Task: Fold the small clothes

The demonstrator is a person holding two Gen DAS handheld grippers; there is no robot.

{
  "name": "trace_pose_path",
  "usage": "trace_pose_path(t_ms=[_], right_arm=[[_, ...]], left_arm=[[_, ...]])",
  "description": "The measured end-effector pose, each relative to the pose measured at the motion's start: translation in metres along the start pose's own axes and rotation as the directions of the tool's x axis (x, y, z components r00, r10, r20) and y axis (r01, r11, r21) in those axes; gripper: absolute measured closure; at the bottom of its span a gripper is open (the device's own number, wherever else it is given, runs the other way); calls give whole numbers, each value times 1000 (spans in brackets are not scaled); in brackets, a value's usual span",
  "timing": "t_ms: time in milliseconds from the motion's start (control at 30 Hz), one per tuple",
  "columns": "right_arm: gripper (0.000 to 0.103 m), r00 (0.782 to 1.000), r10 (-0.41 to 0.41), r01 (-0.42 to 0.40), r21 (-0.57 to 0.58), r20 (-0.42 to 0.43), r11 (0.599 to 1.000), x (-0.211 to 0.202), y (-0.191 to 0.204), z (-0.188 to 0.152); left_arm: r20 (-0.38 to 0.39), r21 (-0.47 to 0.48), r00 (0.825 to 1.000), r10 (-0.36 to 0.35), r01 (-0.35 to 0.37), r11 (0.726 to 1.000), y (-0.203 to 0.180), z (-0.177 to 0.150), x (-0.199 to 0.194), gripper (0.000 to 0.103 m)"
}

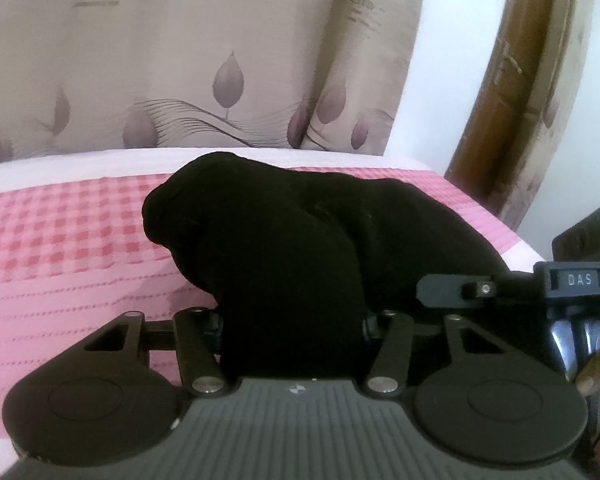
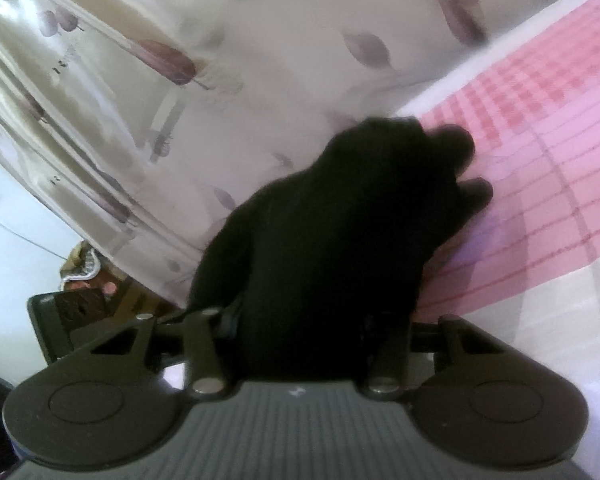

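Your left gripper [image 1: 294, 320] clamps a bunched fold of the black garment [image 1: 284, 240]; its fingers are buried in the cloth at lower centre of the left wrist view, so only the linkage arms on either side show. From there the dark fabric rises in a rounded hump through the middle of the frame and drapes toward the right, over the pink checked bedspread [image 1: 60, 240] that fills the left half.

At the right edge of that view, your right gripper [image 1: 440, 290] reaches in, a finger [image 1: 440, 290] lying against the same cloth, with part of a hand [image 1: 598, 368] behind it.

In the right wrist view, your right gripper [image 2: 308, 320] likewise pinches the black garment [image 2: 340, 220] at lower centre, its fingers swallowed by the fabric. The cloth mounds up through the centre of the blurred frame, with two loose lobes at centre right above the bedspread [image 2: 540, 160], which runs from lower right to upper right.

Beyond the bed, a beige curtain [image 1: 180, 60] printed with mauve leaves hangs across the upper part of both views, and a wooden door frame [image 1: 512, 80] curves down the upper right of the left wrist view.
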State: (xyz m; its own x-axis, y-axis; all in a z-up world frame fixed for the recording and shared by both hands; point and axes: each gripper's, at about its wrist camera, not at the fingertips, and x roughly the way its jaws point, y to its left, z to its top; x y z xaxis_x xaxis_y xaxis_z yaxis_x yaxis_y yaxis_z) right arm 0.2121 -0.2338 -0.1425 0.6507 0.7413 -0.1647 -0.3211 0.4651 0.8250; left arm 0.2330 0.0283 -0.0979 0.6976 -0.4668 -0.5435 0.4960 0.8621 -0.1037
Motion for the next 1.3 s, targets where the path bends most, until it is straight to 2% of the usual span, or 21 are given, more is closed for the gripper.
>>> trace_pose_path(t_ms=[233,800,1300], right_arm=[[57,999,52,-52,6,5,999,2,24,-8],[57,986,165,-164,54,-17,985,7,67,-44],[57,979,196,-192,79,-49,978,20,92,-65]], left_arm=[[9,-43,1000,19,-19,999,8,-3,-34,49],[42,-45,993,109,-107,993,14,-22,-120,49],[62,-56,984,166,-163,985,18,-36,-163,49]])
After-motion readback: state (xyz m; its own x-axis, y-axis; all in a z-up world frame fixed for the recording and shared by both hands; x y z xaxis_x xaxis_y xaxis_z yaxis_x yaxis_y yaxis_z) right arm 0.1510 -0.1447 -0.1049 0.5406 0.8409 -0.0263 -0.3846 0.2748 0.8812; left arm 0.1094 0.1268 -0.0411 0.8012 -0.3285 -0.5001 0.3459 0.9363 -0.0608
